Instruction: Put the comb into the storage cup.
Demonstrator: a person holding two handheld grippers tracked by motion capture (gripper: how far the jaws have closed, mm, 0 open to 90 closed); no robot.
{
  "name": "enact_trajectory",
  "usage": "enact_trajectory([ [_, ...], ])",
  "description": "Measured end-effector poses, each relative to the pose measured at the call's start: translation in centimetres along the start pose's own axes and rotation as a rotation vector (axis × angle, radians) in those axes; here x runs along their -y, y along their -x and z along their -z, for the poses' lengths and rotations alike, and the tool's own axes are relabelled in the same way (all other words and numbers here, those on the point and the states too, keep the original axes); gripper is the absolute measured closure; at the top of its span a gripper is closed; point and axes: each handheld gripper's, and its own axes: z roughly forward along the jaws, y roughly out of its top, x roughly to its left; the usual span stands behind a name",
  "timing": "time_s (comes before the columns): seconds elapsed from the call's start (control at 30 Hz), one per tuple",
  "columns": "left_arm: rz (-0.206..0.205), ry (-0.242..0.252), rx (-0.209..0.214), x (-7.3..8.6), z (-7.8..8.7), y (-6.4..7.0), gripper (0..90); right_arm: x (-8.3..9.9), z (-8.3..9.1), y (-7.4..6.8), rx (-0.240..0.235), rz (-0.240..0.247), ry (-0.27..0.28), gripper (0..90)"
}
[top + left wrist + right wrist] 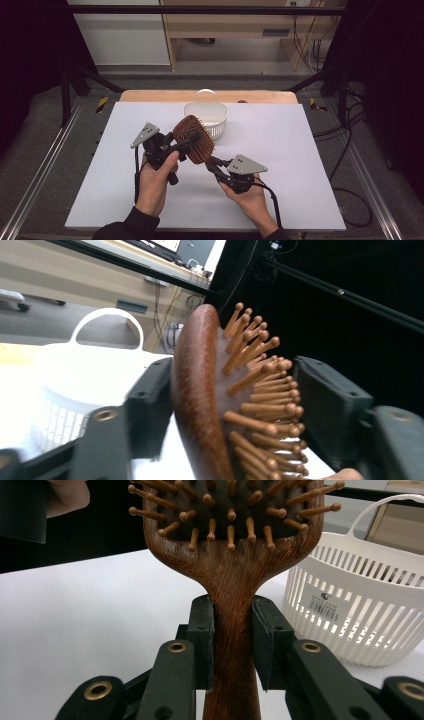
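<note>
Above the table, a brown wooden hairbrush [194, 139] (peg-bristled) is tilted.

Brown wooden hairbrush [194, 139], raised, tilted

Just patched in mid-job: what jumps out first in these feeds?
A wooden hairbrush held up over the middle of the white table, between two grippers. The right gripper is shut on its handle, while the left gripper straddles the head, one jaw at the wooden back, the other by the bristle tips. Just behind stands a white slotted basket with a handle.
</note>
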Motion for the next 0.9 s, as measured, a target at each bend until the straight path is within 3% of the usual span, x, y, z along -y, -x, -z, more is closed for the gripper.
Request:
enact_trajectory([
  [0.2, 0.027, 0.007, -0.011, 0.1, 0.0, 0.2, 44.5, 0.1, -0.1, -0.1, 0.001, -0.001, -0.001, 73.0],
  [0.37, 0.003, 0.002, -0.009, -0.1, 0.0, 0.8, 49.8, 0.3, -0.3, -0.2, -0.004, -0.019, 0.001, 73.0],
  [0.63, 0.019, 0.0, 0.009, -0.3, -0.1, 0.7, 51.3, 0.2, -0.4, 0.0, -0.018, -0.037, 0.005, 72.7],
  [0.9, -0.007, -0.009, 0.019, -0.5, -0.6, 1.2, 51.3, 0.1, -0.3, 0.6, -0.026, -0.066, 0.008, 69.1],
])
